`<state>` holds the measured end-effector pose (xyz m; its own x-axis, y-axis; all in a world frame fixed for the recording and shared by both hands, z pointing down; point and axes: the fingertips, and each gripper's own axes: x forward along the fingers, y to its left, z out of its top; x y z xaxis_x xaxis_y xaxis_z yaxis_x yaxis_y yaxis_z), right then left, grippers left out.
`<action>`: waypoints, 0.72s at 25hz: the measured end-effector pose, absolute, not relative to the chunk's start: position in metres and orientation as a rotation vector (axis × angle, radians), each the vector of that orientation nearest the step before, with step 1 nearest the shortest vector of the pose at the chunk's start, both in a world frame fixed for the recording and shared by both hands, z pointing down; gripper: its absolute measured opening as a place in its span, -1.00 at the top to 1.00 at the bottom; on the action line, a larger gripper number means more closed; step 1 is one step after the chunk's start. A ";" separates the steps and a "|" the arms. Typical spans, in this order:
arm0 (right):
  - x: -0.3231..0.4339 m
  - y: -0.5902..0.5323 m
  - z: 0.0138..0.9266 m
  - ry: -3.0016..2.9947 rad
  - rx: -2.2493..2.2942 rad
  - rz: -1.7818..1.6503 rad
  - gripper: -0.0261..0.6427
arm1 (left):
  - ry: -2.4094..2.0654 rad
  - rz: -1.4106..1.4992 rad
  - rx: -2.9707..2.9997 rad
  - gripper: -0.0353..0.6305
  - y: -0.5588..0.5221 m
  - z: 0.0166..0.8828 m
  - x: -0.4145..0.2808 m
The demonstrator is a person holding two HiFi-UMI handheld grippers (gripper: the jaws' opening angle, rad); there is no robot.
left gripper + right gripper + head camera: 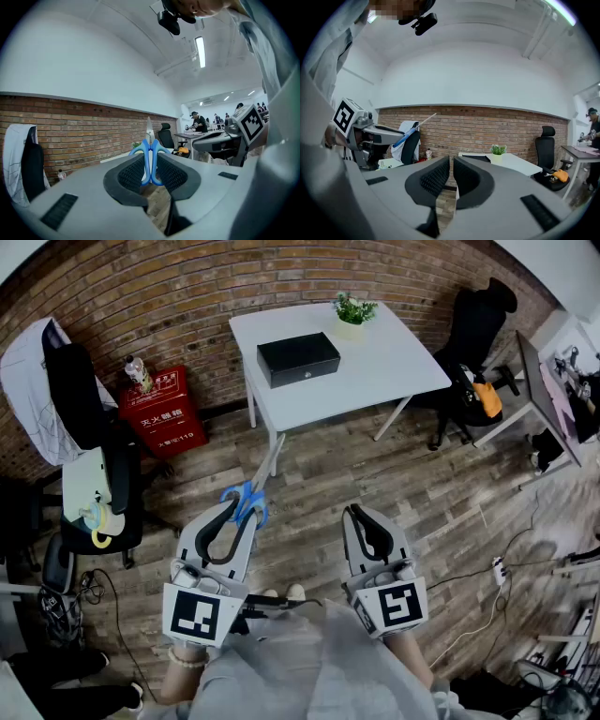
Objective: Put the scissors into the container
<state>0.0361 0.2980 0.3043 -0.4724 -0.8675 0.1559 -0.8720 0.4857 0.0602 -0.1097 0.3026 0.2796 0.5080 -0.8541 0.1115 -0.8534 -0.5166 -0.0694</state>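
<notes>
Well short of the white table (pixel 394 352) bearing the container (pixel 298 359), over wood floor (pixel 375 484), the left gripper (pixel 242 512) clamps the scissors (pixel 253 491); the right gripper (pixel 357 514) is closed, empty.

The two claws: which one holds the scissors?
The left claw, pinching the blue-handled scissors by their handles. The right claw is shut with nothing between its jaws.

Ahead of me stood a white table (pixel 394 362) with a small potted plant (pixel 353 310) near its far edge. To its left, a red box (pixel 164 418) with a bottle (pixel 138 373) on top sat against the brick wall (pixel 169 277). A black office chair (pixel 478 324) stood to the table's right.
</notes>
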 end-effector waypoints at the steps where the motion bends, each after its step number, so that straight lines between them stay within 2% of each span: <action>1: 0.037 0.297 0.304 -2.563 1.513 0.040 0.75 | 1.543 -0.205 -2.721 0.59 0.302 0.280 -0.109; 18: 0.037 0.293 0.307 -2.574 1.499 0.057 0.75 | 1.547 -0.220 -2.723 0.59 0.298 0.283 -0.105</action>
